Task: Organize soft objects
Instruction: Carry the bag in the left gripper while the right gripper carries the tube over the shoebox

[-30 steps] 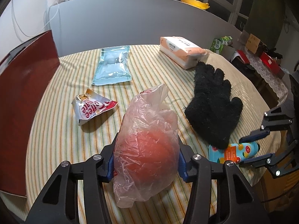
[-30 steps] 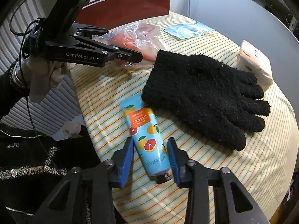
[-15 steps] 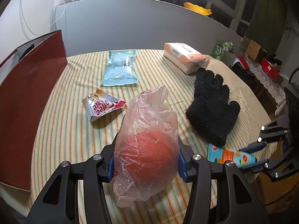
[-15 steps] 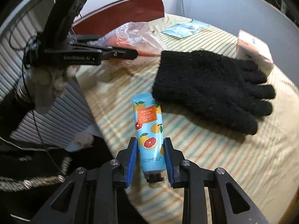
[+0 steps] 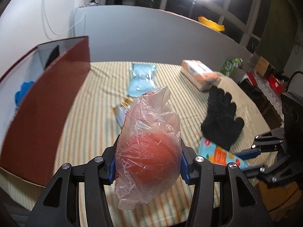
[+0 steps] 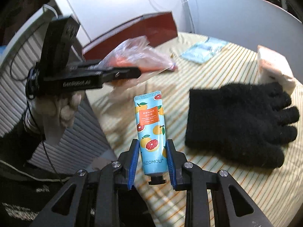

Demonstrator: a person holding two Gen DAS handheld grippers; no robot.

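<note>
My left gripper (image 5: pixel 147 158) is shut on a clear plastic bag with a red ball inside (image 5: pixel 149 147), held above the striped table. The same bag (image 6: pixel 136 56) shows in the right wrist view, clamped by the left gripper (image 6: pixel 139 71). My right gripper (image 6: pixel 152 157) is shut on a blue hand-cream tube with orange fruit print (image 6: pixel 150 126), lifted off the cloth near the table's front edge. That tube (image 5: pixel 217 153) and the right gripper (image 5: pixel 251 158) appear at the lower right of the left wrist view. A black fuzzy glove (image 5: pixel 221 119) (image 6: pixel 238 124) lies flat on the table.
A dark red open box (image 5: pixel 47 102) (image 6: pixel 136 30) stands at the table's left, something blue inside (image 5: pixel 23 92). A light blue packet (image 5: pixel 142 79) (image 6: pixel 203 52), a snack wrapper (image 5: pixel 122 111) and a tissue pack (image 5: pixel 199 73) (image 6: pixel 274 68) lie on the striped cloth (image 5: pixel 90 117). A gloved hand (image 6: pixel 58 109) holds the left gripper.
The right gripper closed on the tube and lifted it off the table. The left gripper rose with the bag and swung toward the red box, whose inside now shows.
</note>
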